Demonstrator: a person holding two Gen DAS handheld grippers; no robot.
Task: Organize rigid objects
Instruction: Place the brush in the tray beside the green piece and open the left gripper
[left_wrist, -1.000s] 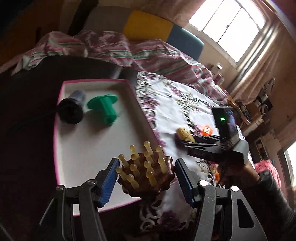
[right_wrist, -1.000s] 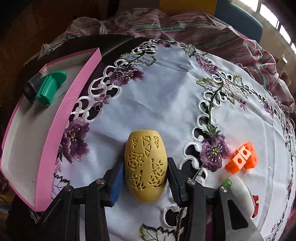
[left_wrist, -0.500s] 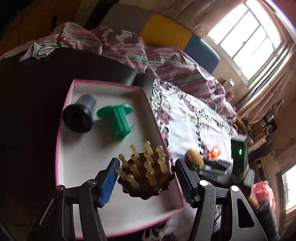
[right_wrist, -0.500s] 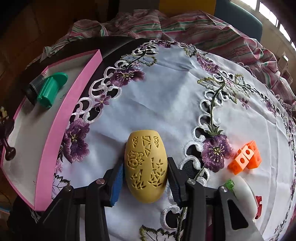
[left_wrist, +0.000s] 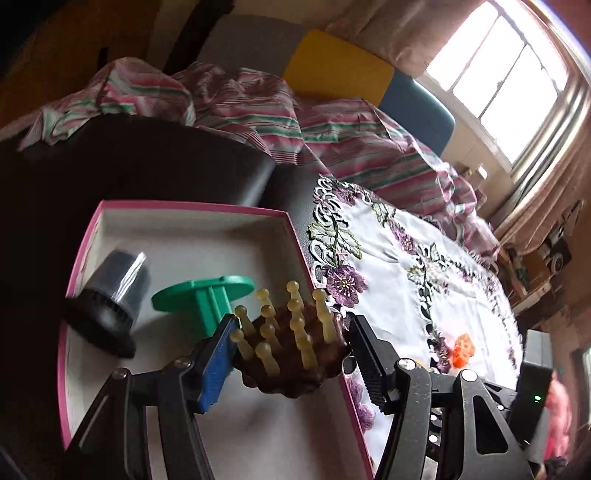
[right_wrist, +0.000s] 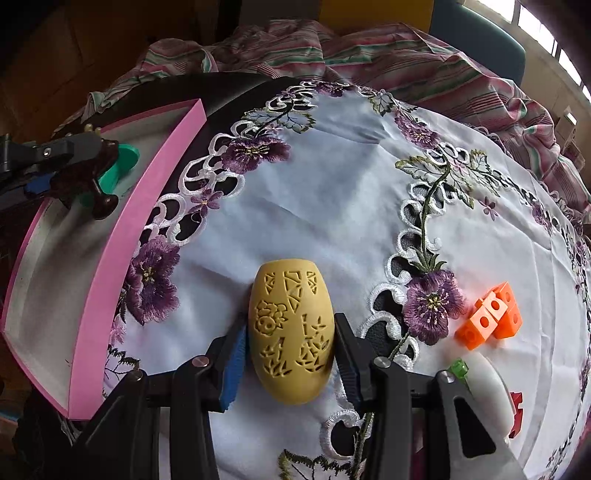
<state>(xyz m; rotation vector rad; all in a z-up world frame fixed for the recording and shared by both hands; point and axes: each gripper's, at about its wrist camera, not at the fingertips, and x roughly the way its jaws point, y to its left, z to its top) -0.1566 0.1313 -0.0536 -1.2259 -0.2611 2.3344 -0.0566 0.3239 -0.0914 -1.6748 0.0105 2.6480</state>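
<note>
My left gripper (left_wrist: 291, 350) is shut on a brown massager with yellow pegs (left_wrist: 288, 343) and holds it over the pink-rimmed white box (left_wrist: 192, 210). In the box lie a black cap-like piece (left_wrist: 110, 295) and a green plastic spool (left_wrist: 207, 295). My right gripper (right_wrist: 290, 354) is shut on a yellow carved egg-shaped object (right_wrist: 291, 332) on the embroidered tablecloth (right_wrist: 332, 184). In the right wrist view the left gripper (right_wrist: 48, 166) with the massager (right_wrist: 85, 173) is over the box (right_wrist: 99, 280).
Orange linked cubes (right_wrist: 491, 317) lie on the cloth to the right, with a white object with a green tip (right_wrist: 484, 384) and a red piece (right_wrist: 515, 410) near the front edge. A striped blanket (left_wrist: 332, 125) lies behind the table.
My left gripper has carried the massager from the box's near edge further in over the box, towards the green spool. My right gripper has stayed put with the yellow object.
</note>
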